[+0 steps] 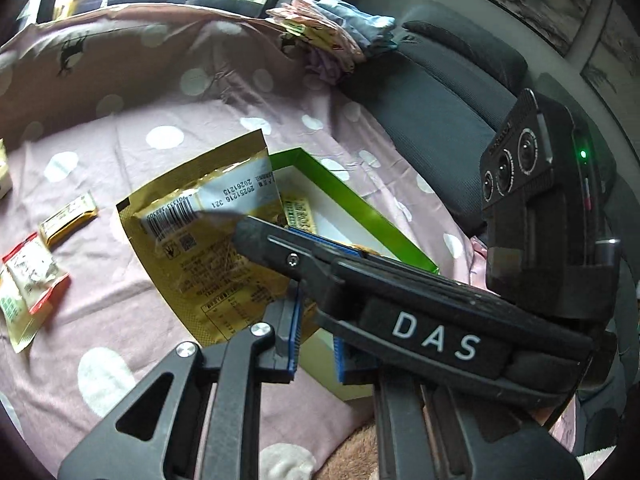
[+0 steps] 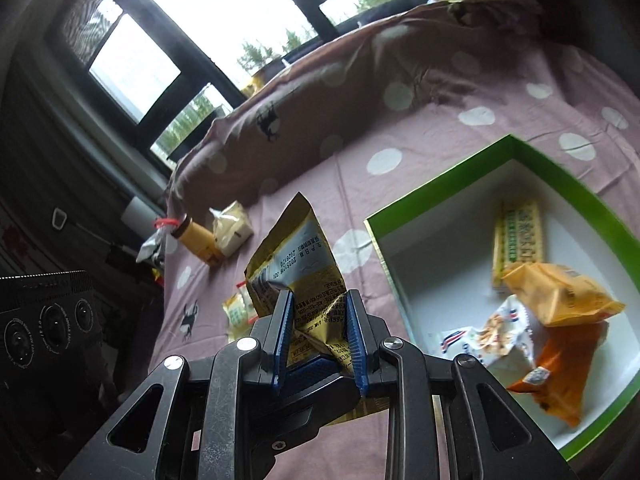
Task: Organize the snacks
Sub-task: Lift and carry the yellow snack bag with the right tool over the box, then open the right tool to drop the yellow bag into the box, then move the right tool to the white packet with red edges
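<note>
Step in hand: carrying one snack to the box. Shiny gold crinkly foil snack packet (image 2: 296, 276) clamped in both claws, right gripper (image 2: 318, 338) and left gripper (image 1: 316, 344), mid-frame. Next, probably: over green-rimmed white cardboard box (image 2: 448, 184), lower right, then let go.

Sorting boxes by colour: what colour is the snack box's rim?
Bright green rim on the box, white inside; clearest in the right wrist view.
</note>
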